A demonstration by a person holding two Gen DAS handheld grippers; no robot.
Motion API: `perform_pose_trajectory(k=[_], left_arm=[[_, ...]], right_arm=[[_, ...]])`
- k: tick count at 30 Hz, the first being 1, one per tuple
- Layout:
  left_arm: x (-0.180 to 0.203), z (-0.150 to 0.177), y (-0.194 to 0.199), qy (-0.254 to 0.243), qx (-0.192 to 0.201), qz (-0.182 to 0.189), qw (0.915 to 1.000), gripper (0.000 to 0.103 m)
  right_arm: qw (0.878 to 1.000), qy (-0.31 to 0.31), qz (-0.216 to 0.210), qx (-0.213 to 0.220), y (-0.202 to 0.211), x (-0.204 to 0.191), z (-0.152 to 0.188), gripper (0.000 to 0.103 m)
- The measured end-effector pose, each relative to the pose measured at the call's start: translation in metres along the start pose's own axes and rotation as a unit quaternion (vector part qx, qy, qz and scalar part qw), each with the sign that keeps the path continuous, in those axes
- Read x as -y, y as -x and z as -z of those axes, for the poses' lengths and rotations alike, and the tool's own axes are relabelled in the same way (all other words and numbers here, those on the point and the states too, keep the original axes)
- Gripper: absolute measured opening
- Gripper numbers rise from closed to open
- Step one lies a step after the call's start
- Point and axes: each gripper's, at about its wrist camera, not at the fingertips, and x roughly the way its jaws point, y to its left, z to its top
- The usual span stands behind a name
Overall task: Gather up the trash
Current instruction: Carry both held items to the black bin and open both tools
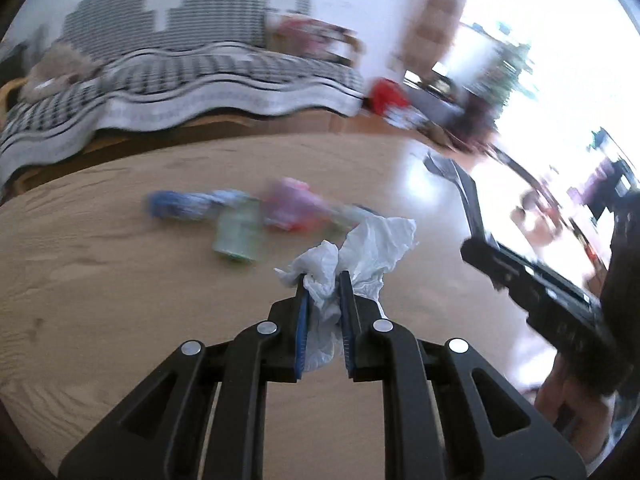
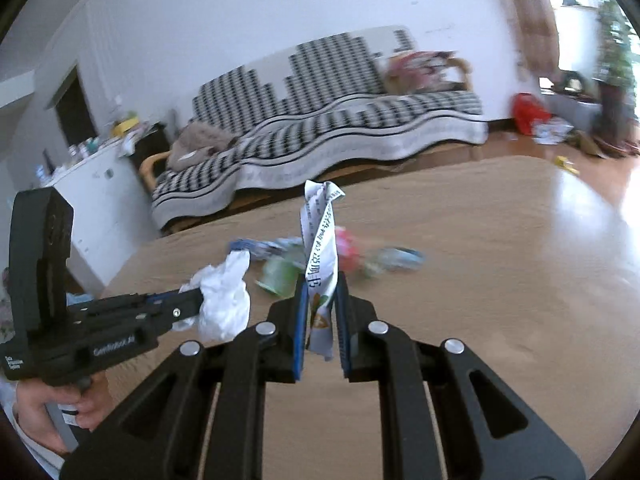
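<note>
Living room, wooden tabletop (image 2: 460,280), striped sofa (image 2: 320,128) beyond. Left hand-held gripper (image 1: 324,280) clenched on crumpled white tissue (image 1: 360,248); right hand-held gripper (image 2: 322,284) clenched on printed wrapper (image 2: 320,240), both lifted off tabletop. More litter (image 1: 240,216) far centre, blurred. Step: carrying pickups. Next: needs a bin; none visible.

Living room interior. A light wooden worktop (image 2: 460,240) fills the foreground; behind it stands a sofa (image 2: 320,120) under a black-and-white patterned cover (blurred in both views), against a plain white wall (image 2: 240,12). A white cabinet (image 2: 100,192) sits at left. Strong daylight enters through a window (image 1: 540,40) at right, glaring on the wooden floor (image 2: 520,140).
</note>
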Motion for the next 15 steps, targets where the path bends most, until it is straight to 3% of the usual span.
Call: perform_pose_trajectory(k=[3,8,12,15], left_arm=[[0.068,0.019,0.002,-0.044,-0.019,0.051,0.9976,0.013],[0.18,0.067,-0.011,-0.097,-0.083,0.141,0.9817,0.013],[0.24,0.127,-0.059,-0.122,-0.183,0.178,0.959,0.013],[0.263,0.166,-0.094,-0.133,-0.243,0.172,0.9454,0.013]], right_arm=[[0.999,-0.009,0.048,0.004,0.069,0.04,0.026,0.014],[0.991,-0.064,0.113,-0.019,0.169,0.115,0.088,0.014],[0.979,-0.131,0.132,-0.077,0.191,0.163,0.148,0.014],[0.964,-0.203,0.127,-0.115,0.189,0.197,0.198,0.014]])
